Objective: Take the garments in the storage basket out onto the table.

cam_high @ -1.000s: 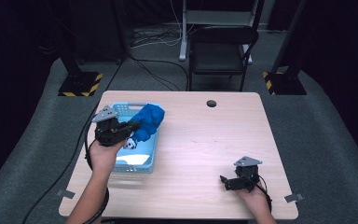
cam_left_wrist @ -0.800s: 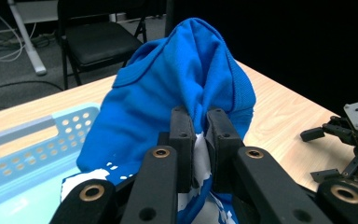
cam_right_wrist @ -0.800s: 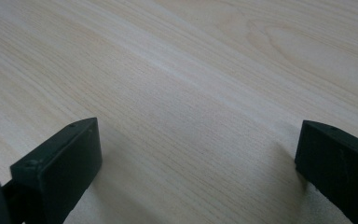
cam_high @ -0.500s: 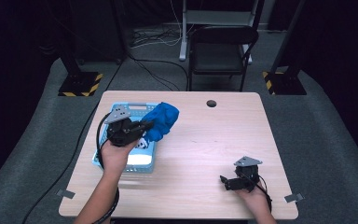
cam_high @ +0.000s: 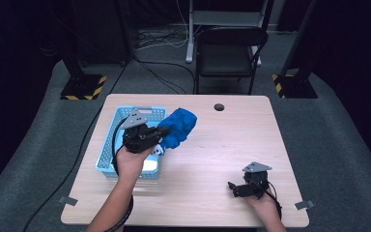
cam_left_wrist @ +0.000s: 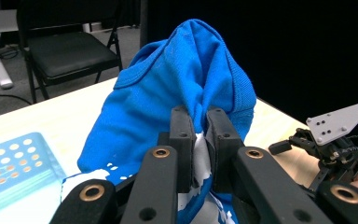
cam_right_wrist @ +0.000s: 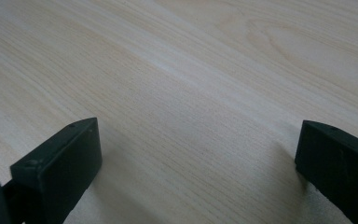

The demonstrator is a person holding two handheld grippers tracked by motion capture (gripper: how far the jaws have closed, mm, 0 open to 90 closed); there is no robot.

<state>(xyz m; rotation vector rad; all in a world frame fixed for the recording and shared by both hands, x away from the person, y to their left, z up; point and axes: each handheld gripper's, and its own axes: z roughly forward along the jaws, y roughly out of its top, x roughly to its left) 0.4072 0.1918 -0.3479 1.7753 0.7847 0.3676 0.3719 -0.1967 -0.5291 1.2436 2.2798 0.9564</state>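
Blue garment [cam_high: 178,126], white-printed, is clamped between the jaws of my left tool [cam_high: 163,131], held clear above the right edge of the light blue basket [cam_high: 107,162] at the tabletop's [cam_high: 232,145] left side. My right tool [cam_high: 232,186] rests low near the front right, jaws spread wide over bare wood.

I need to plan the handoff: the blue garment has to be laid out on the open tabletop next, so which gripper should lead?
Left. The left gripper is already shut on the blue garment, lifted beside the basket. The right gripper sits open, empty, low over the table.
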